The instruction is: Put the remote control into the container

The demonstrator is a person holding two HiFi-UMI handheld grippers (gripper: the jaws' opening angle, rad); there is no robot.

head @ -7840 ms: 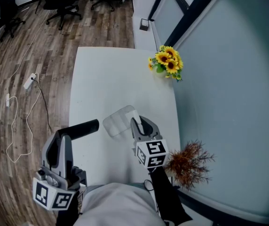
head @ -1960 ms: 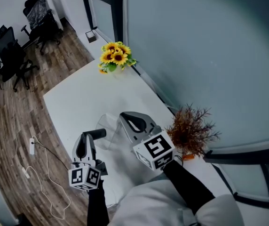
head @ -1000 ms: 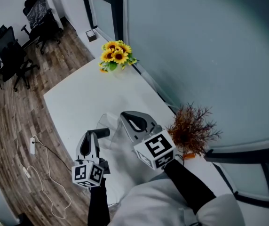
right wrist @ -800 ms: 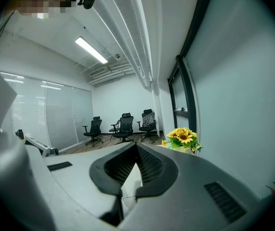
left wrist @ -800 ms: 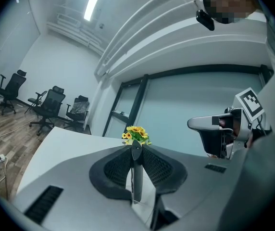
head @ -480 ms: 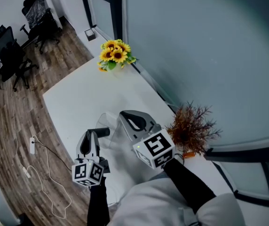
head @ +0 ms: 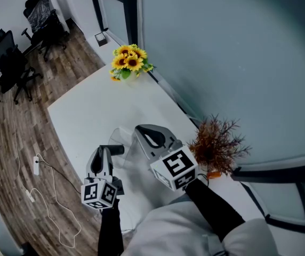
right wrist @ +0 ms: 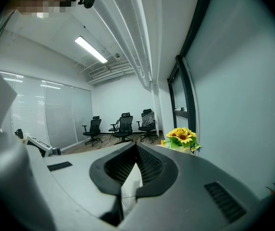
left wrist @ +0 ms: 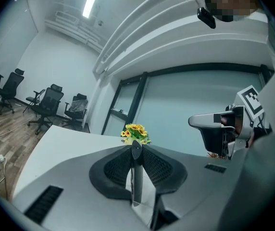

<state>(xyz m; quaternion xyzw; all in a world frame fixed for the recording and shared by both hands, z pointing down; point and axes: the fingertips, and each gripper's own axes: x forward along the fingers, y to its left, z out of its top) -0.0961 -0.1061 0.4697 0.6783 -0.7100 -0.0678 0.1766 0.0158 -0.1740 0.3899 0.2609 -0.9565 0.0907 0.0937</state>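
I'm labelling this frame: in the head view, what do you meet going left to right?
Chairs → left gripper holding the remote → right gripper on the container → dried plant

Your surroundings: one white table (head: 83,116); wood-plank floor (head: 19,121) with a white power strip (head: 37,163); black office chairs (head: 6,57) at the far end; pale blue-grey wall (head: 222,47) on your right; ceiling strip light (right wrist: 91,49).

Tabletop (head: 88,116): showing plain white
Flowers (head: 127,62): glowing yellow over green leaves
Remote control (head: 115,149): showing black
Container (head: 121,135): looking clear
Floor (head: 30,127): showing brown wood planks
Left hand-held gripper (left wrist: 136,147): wearing grey, its cube patterned black-and-white
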